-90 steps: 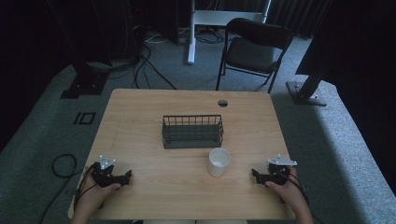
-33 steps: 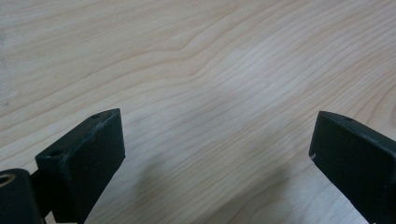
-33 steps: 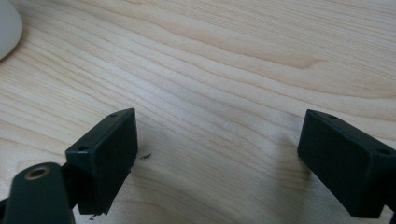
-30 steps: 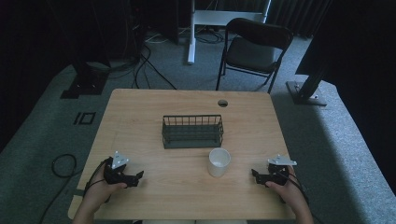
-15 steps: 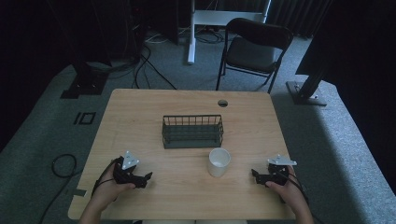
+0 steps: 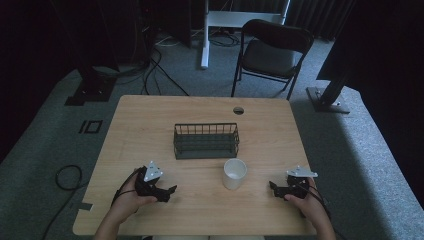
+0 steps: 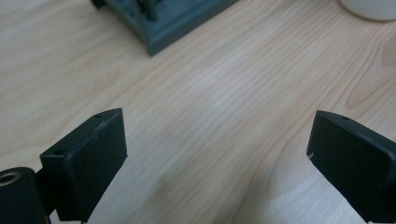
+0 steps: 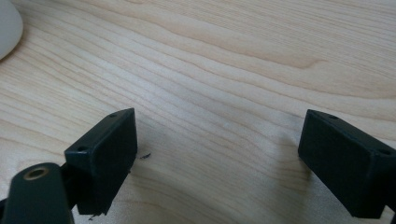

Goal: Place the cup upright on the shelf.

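A white cup [image 6: 234, 173] stands upright on the wooden table [image 6: 150, 120], just in front of a dark wire basket [image 6: 206, 140]. My left gripper [image 6: 170, 192] is held low over the table's front left, jaws wide open, nothing between them. Its own view shows the basket's corner [image 7: 161, 18] ahead and the cup's base [image 7: 369, 7] at the top right. My right gripper [image 6: 272, 186] rests at the front right, open and empty, pointing toward the cup. The cup's edge [image 8: 7, 28] sits at the far left of the right gripper view.
A round cable hole [image 6: 238, 110] lies near the table's far edge. Beyond the table stand a black folding chair [image 6: 272, 50], a white desk leg [image 6: 205, 35] and dark stands with cables on the grey carpet.
My left gripper has moved rightward along the front of the table, toward the cup. The right gripper, the cup and the basket have stayed put.
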### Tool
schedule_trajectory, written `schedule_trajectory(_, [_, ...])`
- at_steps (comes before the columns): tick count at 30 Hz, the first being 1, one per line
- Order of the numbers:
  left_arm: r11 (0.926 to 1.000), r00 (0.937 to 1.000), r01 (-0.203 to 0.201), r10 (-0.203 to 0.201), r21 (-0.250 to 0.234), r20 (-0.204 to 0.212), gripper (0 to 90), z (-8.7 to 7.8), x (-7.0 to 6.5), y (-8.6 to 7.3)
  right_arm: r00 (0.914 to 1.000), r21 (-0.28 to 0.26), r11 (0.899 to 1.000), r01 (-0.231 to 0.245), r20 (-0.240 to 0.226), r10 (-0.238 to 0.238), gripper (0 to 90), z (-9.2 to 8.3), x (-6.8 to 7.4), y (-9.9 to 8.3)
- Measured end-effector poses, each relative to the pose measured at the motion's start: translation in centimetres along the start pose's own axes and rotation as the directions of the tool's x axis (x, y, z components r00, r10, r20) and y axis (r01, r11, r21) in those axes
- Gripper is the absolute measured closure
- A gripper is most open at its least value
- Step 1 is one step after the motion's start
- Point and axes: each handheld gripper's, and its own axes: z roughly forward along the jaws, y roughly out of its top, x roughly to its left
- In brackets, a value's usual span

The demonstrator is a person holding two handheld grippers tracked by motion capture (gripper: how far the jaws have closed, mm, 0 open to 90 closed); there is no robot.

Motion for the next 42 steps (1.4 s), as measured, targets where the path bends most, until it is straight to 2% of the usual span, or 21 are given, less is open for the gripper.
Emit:
schedule_trajectory(4, [0.9999,0.9998,-0.012,0.012,-0.009,0.014,5.3,0.1,-0.3,0.4,1.0,0.0,1.0,0.0,0.0,0.0,11.4,0.0,0.0,0.0])
schedule_trajectory(8, [0.9991,0.9984,-0.038,0.038,-0.017,0.042,5.3,0.6,-1.1,1.4,1.0,0.0,1.0,0.0,0.0,0.0,11.4,0.0,0.0,0.0])
schedule_trajectory(12, [0.9992,0.9976,-0.038,0.039,-0.015,0.057,5.3,1.2,-1.7,1.8,1.0,0.0,1.0,0.001,0.0,-0.001,11.4,0.0,0.0,0.0])
schedule_trajectory(16, [0.9983,0.9957,-0.047,0.05,-0.034,0.078,5.3,1.7,-2.4,2.4,1.0,0.0,1.0,0.0,0.0,0.0,11.4,0.0,0.0,0.0])
schedule_trajectory(18, [0.9971,0.9939,-0.068,0.071,-0.033,0.085,5.3,2.0,-2.8,2.7,1.0,0.0,1.0,0.0,0.0,0.0,11.4,0.0,0.0,0.0])
schedule_trajectory(29, [0.9911,0.983,-0.12,0.127,-0.057,0.133,5.3,3.4,-4.8,4.1,1.0,0.0,1.0,0.0,0.0,0.0,11.4,0.0,0.0,0.0])
schedule_trajectory(34, [0.9893,0.9809,-0.126,0.135,-0.074,0.14,5.3,3.8,-5.4,4.8,1.0,0.001,1.0,0.001,0.0,-0.001,11.4,0.0,0.0,0.0])
schedule_trajectory(37, [0.9894,0.9794,-0.114,0.127,-0.09,0.157,5.3,4.0,-5.8,5.2,1.0,0.0,1.0,0.0,0.0,0.0,11.3,0.0,0.0,0.0])
schedule_trajectory(42, [0.9859,0.9736,-0.13,0.147,-0.105,0.175,5.3,4.4,-6.6,6.1,1.0,0.001,1.0,0.0,-0.001,0.0,11.3,0.0,0.0,0.0])
